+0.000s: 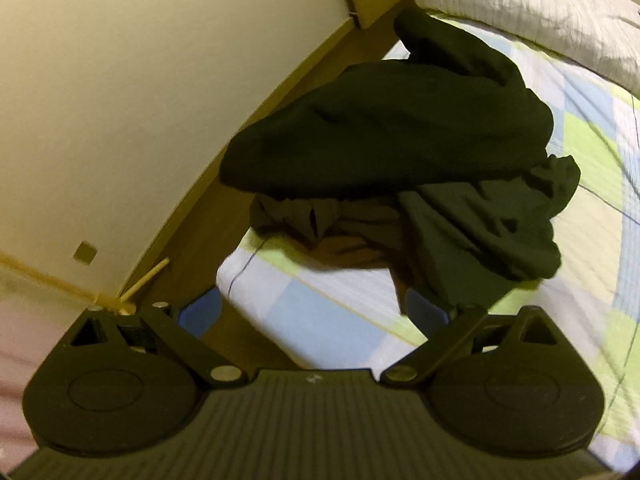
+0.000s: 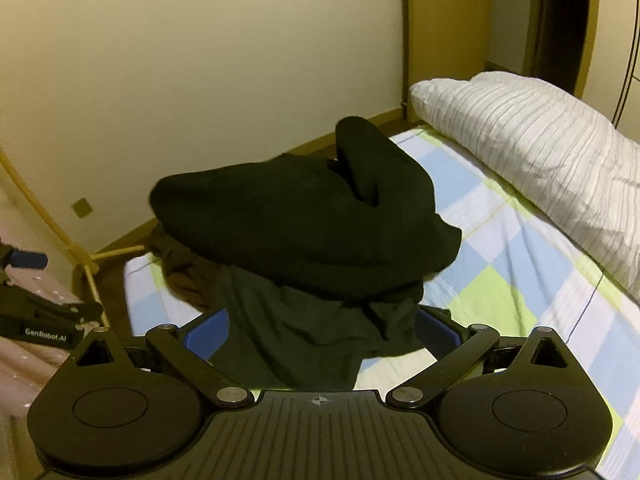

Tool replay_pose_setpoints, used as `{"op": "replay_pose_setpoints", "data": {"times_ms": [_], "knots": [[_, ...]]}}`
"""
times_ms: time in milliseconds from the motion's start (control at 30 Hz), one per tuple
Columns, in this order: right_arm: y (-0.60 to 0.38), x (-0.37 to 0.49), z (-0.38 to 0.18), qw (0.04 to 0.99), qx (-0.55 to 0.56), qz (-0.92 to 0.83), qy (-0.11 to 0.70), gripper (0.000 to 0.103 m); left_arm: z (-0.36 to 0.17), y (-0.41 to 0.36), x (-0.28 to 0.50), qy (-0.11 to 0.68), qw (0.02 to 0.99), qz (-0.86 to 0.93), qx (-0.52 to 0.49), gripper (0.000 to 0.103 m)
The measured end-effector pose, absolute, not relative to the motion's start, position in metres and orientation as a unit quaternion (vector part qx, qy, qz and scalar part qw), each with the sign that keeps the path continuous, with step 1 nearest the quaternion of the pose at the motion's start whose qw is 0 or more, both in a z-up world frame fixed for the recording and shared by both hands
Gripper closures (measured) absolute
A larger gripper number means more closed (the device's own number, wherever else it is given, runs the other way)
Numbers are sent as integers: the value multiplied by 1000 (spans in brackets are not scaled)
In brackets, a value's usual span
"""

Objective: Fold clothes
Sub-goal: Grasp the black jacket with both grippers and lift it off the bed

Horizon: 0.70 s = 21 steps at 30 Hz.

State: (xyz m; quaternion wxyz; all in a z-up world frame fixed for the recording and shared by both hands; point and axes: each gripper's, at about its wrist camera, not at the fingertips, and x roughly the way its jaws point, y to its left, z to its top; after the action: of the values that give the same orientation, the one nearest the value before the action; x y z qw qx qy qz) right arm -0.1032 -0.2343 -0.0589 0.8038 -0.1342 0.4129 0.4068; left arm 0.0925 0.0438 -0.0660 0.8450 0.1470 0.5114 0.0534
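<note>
A heap of dark clothes lies on the checked bed sheet (image 1: 320,304). On top is a thick black garment (image 1: 384,136), also in the right wrist view (image 2: 304,216). Under it lie a brown garment (image 1: 344,236) and a thin dark grey garment (image 1: 480,232). My left gripper (image 1: 316,316) is open, its blue pads wide apart, just short of the heap with nothing between them. My right gripper (image 2: 320,332) is open, and the thin dark grey garment (image 2: 296,328) drapes down between its blue pads (image 2: 206,336).
A white striped duvet (image 2: 532,144) lies along the right side of the bed. A cream wall (image 2: 200,72) and wooden skirting run behind the bed's left edge. A wooden door (image 2: 444,16) stands at the back. The left gripper's body (image 2: 36,320) shows at the left.
</note>
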Motion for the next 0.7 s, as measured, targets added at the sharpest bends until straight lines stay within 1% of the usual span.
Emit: {"op": "replay_pose_setpoints", "data": {"times_ms": [133,433,567,700], "knots": [[-193,-94,-66,802,-152,401,414,2,-80,69,127,504,849,22,158,6],[-91,-80,-94,770,-247,467,357,2,-110,129,186,475,863,-62,159,6],[-48,-73,-129,732,-322,503,327,2,-122,158,214,468,869,-73,143,6],[-14,-51,-169,713,-375,494,327,2,-137,182,249,460,872,-115,122,6]]}}
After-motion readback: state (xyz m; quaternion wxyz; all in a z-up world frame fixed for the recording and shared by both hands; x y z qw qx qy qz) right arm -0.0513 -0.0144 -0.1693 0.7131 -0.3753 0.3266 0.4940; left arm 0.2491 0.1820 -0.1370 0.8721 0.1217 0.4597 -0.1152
